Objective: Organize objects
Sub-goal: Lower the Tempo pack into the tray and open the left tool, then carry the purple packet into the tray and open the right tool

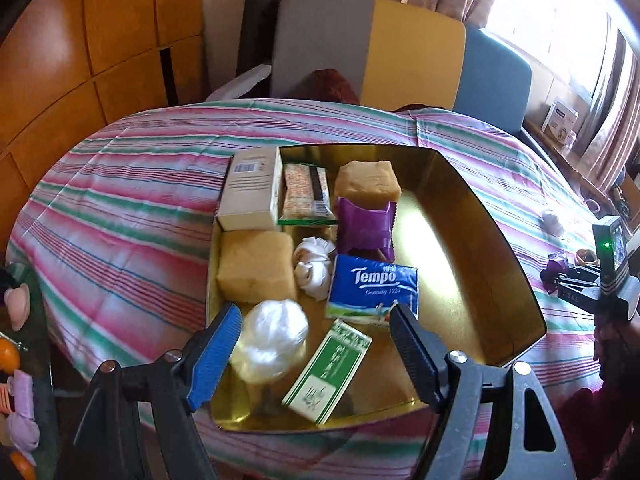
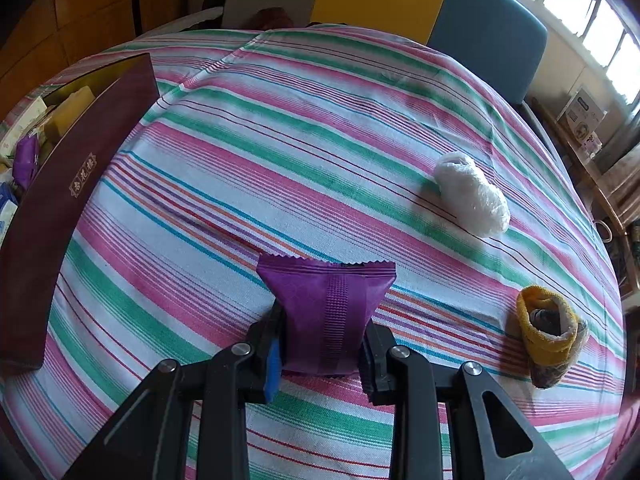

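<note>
A gold-lined box [image 1: 460, 216] on the striped cloth holds several items: a Tempo tissue pack [image 1: 372, 288], a green-and-white box [image 1: 328, 372], a white plastic bundle [image 1: 272, 340], two yellow sponges [image 1: 256, 266], a purple packet [image 1: 366, 226] and a white carton [image 1: 252, 190]. My left gripper [image 1: 316, 334] hangs open above the box's near end with nothing between its fingers. My right gripper [image 2: 322, 344] is shut on a purple snack packet [image 2: 328, 308] just over the tablecloth. The right gripper [image 1: 576, 280] also shows at the left wrist view's right edge.
A white plastic bundle [image 2: 472, 200] and a yellow-cuffed sock roll [image 2: 548, 336] lie on the cloth right of the packet. The box's maroon outer wall [image 2: 60, 184] stands at left. Chairs in grey, yellow and blue [image 1: 416, 52] line the far side. Toys [image 1: 18, 360] sit at the left edge.
</note>
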